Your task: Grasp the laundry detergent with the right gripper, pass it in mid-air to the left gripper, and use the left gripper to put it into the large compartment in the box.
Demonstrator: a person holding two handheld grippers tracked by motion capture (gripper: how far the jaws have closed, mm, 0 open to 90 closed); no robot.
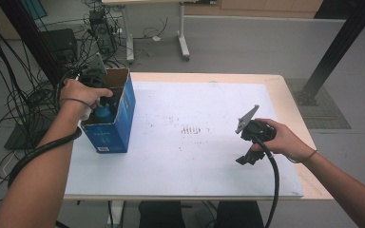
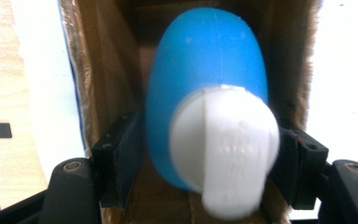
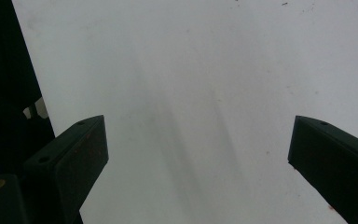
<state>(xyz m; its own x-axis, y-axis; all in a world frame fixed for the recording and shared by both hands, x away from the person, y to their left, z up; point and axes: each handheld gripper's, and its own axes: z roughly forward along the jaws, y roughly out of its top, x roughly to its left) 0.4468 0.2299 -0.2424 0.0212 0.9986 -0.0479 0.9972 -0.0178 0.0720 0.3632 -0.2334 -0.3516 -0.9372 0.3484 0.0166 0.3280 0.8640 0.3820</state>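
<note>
A blue bottle [image 2: 205, 70] with a white cap [image 2: 223, 154] stands inside an open blue cardboard box [image 1: 109, 128] at the table's left. My left gripper [image 2: 209, 154] reaches down into the box, one jaw on each side of the bottle near its cap. The pads [image 2: 121, 158] sit very close to the bottle without clearly pressing on it. In the high view the left gripper [image 1: 103, 102] is mostly hidden by the hand and the box flaps. My right gripper [image 1: 244, 147] hovers open over the white sheet [image 3: 191, 70] at the table's right, with nothing between its jaws.
A white sheet [image 1: 195, 156] covers most of the wooden table [image 1: 290, 95]. Cables and equipment [image 1: 57, 47] lie on the floor to the left. A black post [image 1: 337, 47] stands at the far right, and table legs [image 1: 183, 42] are beyond the far edge.
</note>
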